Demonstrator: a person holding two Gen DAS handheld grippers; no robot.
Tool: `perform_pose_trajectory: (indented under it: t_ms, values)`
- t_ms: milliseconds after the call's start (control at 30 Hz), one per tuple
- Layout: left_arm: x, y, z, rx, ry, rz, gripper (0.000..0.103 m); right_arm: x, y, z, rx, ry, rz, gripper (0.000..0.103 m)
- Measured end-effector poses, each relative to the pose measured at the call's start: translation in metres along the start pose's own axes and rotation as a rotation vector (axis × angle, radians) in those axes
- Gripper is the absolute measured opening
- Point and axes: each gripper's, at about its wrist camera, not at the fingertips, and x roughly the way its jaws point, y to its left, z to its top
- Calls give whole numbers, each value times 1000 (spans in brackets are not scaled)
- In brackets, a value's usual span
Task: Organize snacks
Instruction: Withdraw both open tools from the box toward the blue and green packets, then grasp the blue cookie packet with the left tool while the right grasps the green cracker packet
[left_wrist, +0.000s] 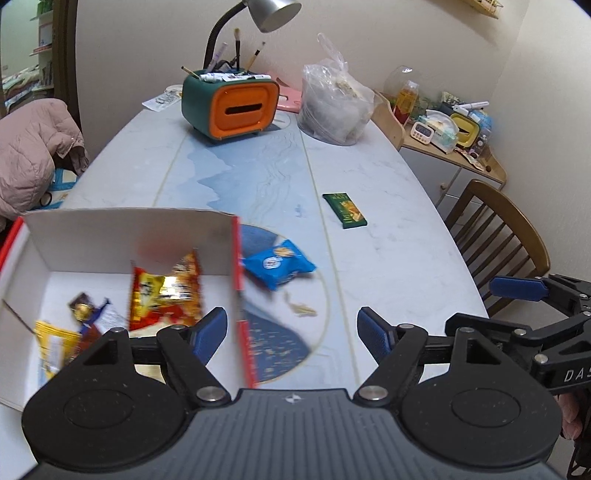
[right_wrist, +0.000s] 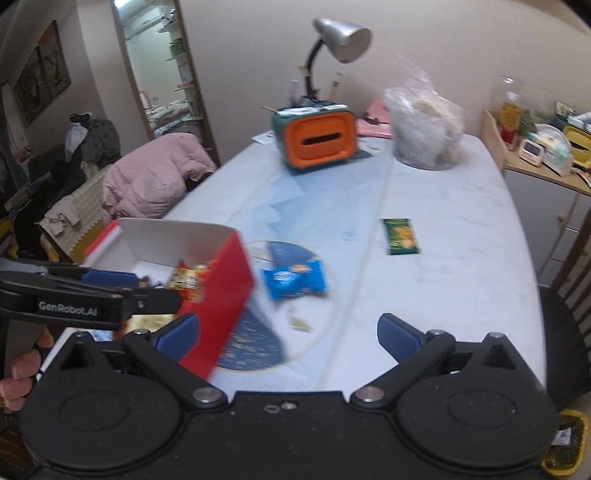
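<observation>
Both claws are hanging apart, empty. Right gripper (right_wrist: 284, 332) is probably lining up on the blue packet (right_wrist: 295, 282) beside the box (right_wrist: 221, 280); pinch its middle.

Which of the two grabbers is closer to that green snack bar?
Right. The right gripper faces open table short of the green snack bar; the left gripper hangs over the box's edge.

left gripper (left_wrist: 291, 328) — black, blue pads | right gripper (right_wrist: 288, 332) — same (white "GenRobot.AI" lettering) | silver screws
</observation>
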Motion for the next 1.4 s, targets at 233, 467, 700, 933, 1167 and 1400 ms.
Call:
perform_pose_trajectory:
  t_ms: [233, 467, 700, 933, 1167, 1400]
  values:
    - [28, -51, 6, 15, -4, 37, 77, -8, -64, 2, -21, 10, -20, 103]
    - [53, -86, 27, 109, -27, 41, 77, -4, -113, 18, -52, 19, -24, 103]
    - [100, -78, 61, 211, 85, 35, 77, 24, -145, 36, -60, 32, -18, 103]
    - [161, -63, 82, 313, 325, 12, 77, 72, -162, 48, -62, 76, 0, 103]
    - [206, -60, 74, 439, 477, 87, 77, 129, -177, 62, -44, 121, -7, 103]
    - [242, -45, 76, 448, 588, 93, 77, 181, -180, 73, -47, 160, -6, 103]
